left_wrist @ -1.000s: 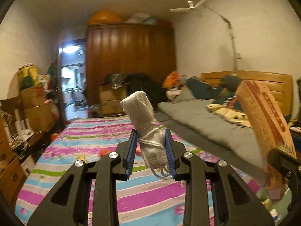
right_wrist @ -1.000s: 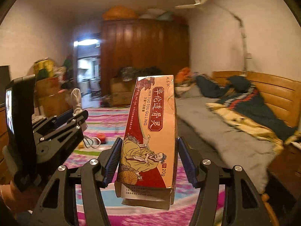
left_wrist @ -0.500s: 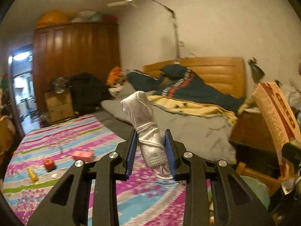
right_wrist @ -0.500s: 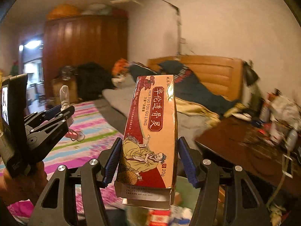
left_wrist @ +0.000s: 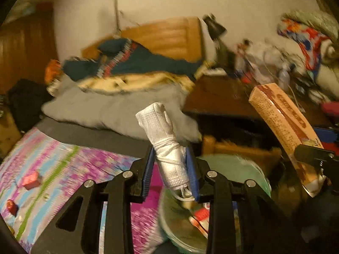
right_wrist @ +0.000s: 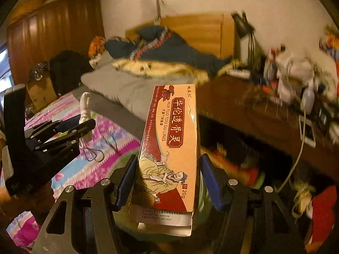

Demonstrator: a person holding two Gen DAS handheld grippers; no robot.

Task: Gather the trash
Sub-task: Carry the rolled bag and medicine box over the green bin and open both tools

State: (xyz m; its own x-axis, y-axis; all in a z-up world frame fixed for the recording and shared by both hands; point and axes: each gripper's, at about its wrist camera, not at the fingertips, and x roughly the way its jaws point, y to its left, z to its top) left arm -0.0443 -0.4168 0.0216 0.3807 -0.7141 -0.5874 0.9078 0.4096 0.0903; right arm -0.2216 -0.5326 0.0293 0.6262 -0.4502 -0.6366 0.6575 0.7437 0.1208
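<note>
The left tool (left_wrist: 170, 172) is clamped on a rolled white face mask (left_wrist: 167, 148) bound with its own loops, the roll standing up between the blue pads. Just beyond it, at about five o'clock in the left wrist view, sits a pale green trash bin (left_wrist: 250, 169) with scraps already inside. The right tool (right_wrist: 168, 182) is clamped on an upright orange medicine box (right_wrist: 171, 154), its lower end down between the pads. To drop both well, I judge each tool should be brought squarely over the bin's mouth and tipped nose-down before the pads part, one at a time so the box does not knock the mask aside. Farther off at ten o'clock lies the striped bedspread (left_wrist: 63, 165) with small red scraps (left_wrist: 31, 181) left on it, and beyond, at one o'clock, a cluttered dark bench (right_wrist: 264, 114).
</note>
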